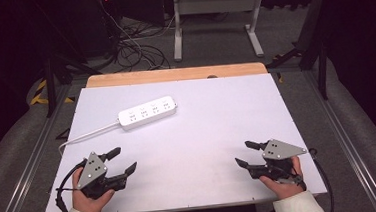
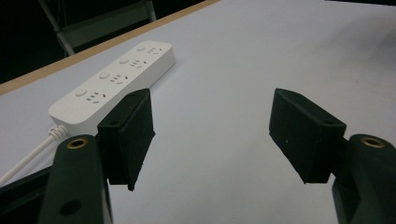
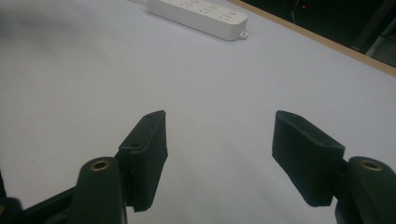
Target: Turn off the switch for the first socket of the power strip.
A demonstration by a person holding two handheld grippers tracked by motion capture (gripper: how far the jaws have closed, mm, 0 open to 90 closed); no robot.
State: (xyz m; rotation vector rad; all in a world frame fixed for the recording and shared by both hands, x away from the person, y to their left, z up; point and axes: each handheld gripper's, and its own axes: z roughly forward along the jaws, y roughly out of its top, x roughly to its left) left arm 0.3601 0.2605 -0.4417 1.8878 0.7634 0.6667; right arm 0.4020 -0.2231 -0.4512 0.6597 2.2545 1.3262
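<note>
A white power strip (image 1: 148,112) with several sockets lies on the white tabletop (image 1: 193,135), toward the back left; its white cord (image 1: 85,135) trails off to the left edge. My left gripper (image 1: 121,161) rests near the front left corner, open, jaws wide apart and holding nothing. In the left gripper view the power strip (image 2: 114,79) lies just beyond the left gripper (image 2: 212,135). My right gripper (image 1: 244,153) sits near the front right, open and holding nothing. In the right gripper view the power strip (image 3: 198,11) is far ahead of the right gripper (image 3: 219,158).
The white board lies on a wooden table whose back edge (image 1: 176,74) shows. Behind it stand a white desk frame (image 1: 215,21) and tangled cables (image 1: 132,50) on the floor. Metal rails (image 1: 346,140) run along both sides.
</note>
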